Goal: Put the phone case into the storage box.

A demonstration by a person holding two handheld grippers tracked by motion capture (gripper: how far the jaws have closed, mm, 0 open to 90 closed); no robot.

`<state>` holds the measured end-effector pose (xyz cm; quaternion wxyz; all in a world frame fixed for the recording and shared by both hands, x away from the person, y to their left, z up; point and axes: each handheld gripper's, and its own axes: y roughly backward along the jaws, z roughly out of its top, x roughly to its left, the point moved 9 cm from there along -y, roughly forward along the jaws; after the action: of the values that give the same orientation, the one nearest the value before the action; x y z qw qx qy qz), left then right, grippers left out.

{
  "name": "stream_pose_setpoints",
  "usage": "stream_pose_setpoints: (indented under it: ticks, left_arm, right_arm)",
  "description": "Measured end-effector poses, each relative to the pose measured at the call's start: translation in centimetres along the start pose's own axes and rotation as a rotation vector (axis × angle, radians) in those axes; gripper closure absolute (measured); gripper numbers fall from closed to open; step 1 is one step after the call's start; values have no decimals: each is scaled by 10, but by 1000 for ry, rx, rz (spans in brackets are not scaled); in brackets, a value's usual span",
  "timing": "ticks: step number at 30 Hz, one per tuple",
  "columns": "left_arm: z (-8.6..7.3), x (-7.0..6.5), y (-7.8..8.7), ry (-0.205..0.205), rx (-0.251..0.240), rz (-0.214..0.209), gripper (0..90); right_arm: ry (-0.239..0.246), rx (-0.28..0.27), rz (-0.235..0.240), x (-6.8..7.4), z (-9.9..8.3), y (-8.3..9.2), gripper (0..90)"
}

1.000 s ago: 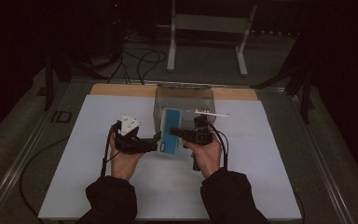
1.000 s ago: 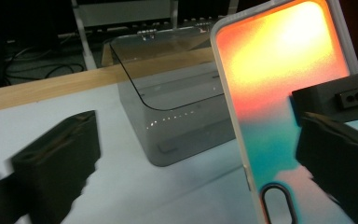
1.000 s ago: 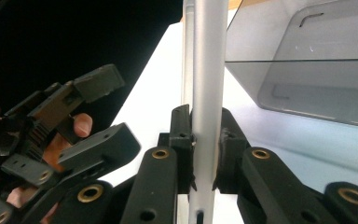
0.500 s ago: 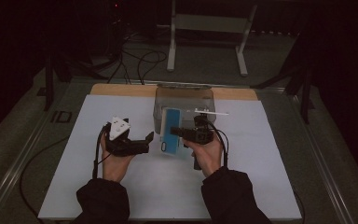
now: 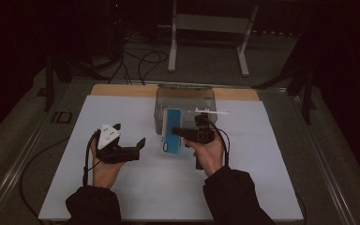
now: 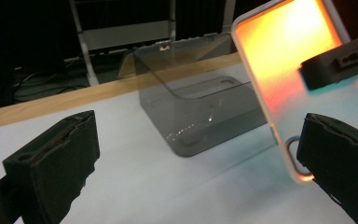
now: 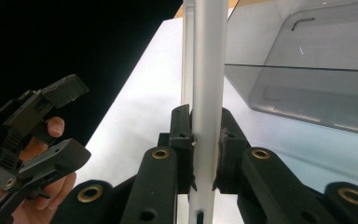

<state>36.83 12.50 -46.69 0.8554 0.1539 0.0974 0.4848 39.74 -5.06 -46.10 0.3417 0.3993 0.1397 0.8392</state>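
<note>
Translucent phone case (image 5: 172, 129) clamped upright
Right gripper (image 5: 180, 131) fingers grasp case; left gripper (image 5: 130, 138) fingers released; no legible writing.

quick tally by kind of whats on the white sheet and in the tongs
phone case: 1
clear smoky box: 1
left tongs: 1
right tongs: 1
total: 4

**Item count**

Being counted on the white mat (image 5: 136, 112): one phone case (image 5: 171, 129); one smoked clear box (image 5: 185, 99). Two grippers are being held: left gripper (image 5: 130, 134), right gripper (image 5: 177, 131). One metal stand (image 5: 210, 23) is being noted behind.
</note>
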Motion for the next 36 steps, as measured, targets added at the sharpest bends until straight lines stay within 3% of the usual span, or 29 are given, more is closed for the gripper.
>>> stream_pose_setpoints:
  ticks: [17,25,36]
  left_arm:
    - [-32,25,29,17,-13,7,0]
    - [-52,35,37,33,-1,26,0]
    - [-66,44,52,46,-21,60,0]
  right_arm:
    - [10,10,-8,-1,2,0,814]
    - [15,13,-18,-2,4,0,814]
    - [14,18,-21,-2,6,0,814]
